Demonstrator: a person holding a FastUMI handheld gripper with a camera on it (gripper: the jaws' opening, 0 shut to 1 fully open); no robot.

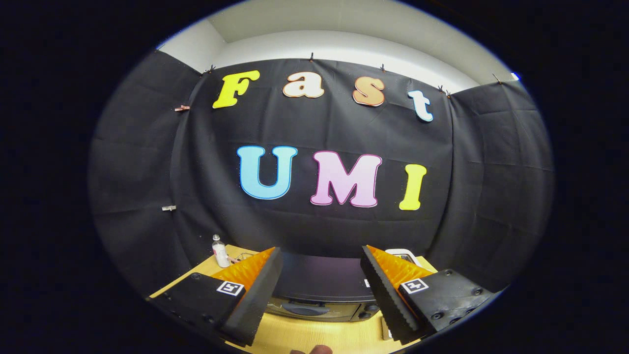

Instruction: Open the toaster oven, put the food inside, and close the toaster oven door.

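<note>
Gripper (322, 285) held high, fingers spread wide and holding nothing — toaster oven (322, 290) sits low between them, on the wooden table (314, 337).

Oven door looks closed, handle (300, 309) facing the gripper; food can't be made out, so this fits either pre-open or post-close — can't tell which. Small bottle (220, 251) stands on the table beyond the left finger, a white object (404, 255) behind the oven at right; neither blocks the door.

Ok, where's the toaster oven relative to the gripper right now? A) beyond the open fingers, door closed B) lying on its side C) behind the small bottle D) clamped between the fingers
A: the toaster oven sits on the table beyond the gripper, whose fingers are spread apart and touching nothing, and its door is closed.
</note>
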